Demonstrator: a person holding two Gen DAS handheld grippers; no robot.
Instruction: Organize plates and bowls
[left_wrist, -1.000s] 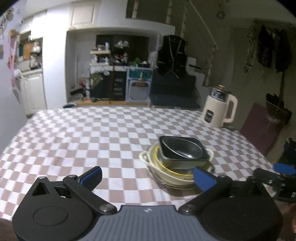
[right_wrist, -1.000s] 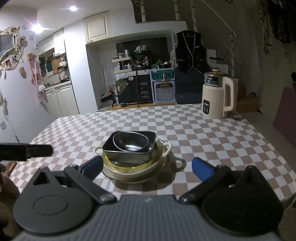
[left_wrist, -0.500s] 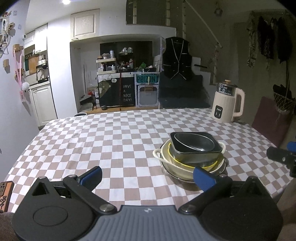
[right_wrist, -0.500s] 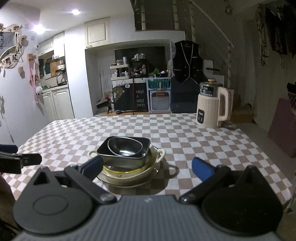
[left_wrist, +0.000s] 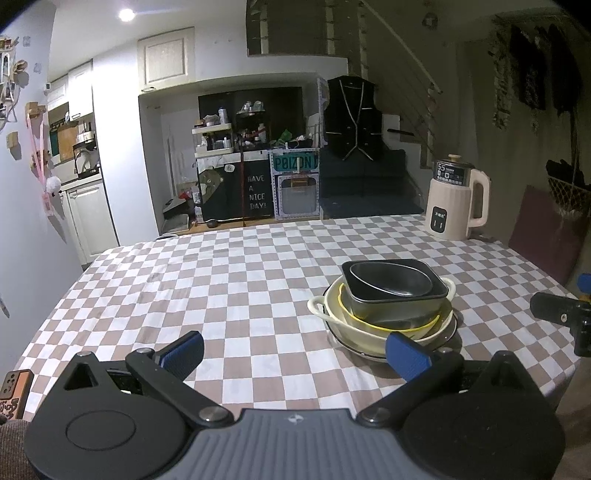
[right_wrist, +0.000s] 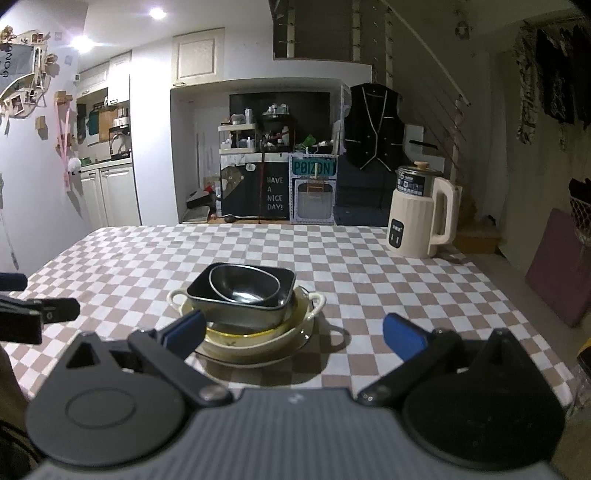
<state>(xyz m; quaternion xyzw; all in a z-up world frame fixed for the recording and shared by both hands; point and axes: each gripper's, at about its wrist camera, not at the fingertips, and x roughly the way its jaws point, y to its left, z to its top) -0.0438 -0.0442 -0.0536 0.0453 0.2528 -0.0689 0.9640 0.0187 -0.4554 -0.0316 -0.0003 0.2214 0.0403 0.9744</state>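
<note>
A stack of dishes sits on the checkered tabletop (left_wrist: 229, 280), toward its right side in the left wrist view and near the middle in the right wrist view. At the bottom lies a plate (left_wrist: 451, 326); on it rests a cream bowl (left_wrist: 369, 332) with loop handles, then a yellow-rimmed bowl (left_wrist: 402, 325), then a dark square pan (left_wrist: 395, 306), with an oval steel bowl (right_wrist: 245, 286) nested inside the pan on top. The left claw (left_wrist: 295, 352) is held wide open and empty above the near edge of the tabletop, its right blue pad just in front of the stack. The right claw (right_wrist: 293, 330) is likewise spread wide and grips nothing, the stack showing between its fingers, apart from both. A cream kettle (left_wrist: 458, 199) stands at the far right edge of the tabletop, well apart from the dishes. A phone (left_wrist: 14, 393) shows at the lower left edge of the left wrist view.
</note>
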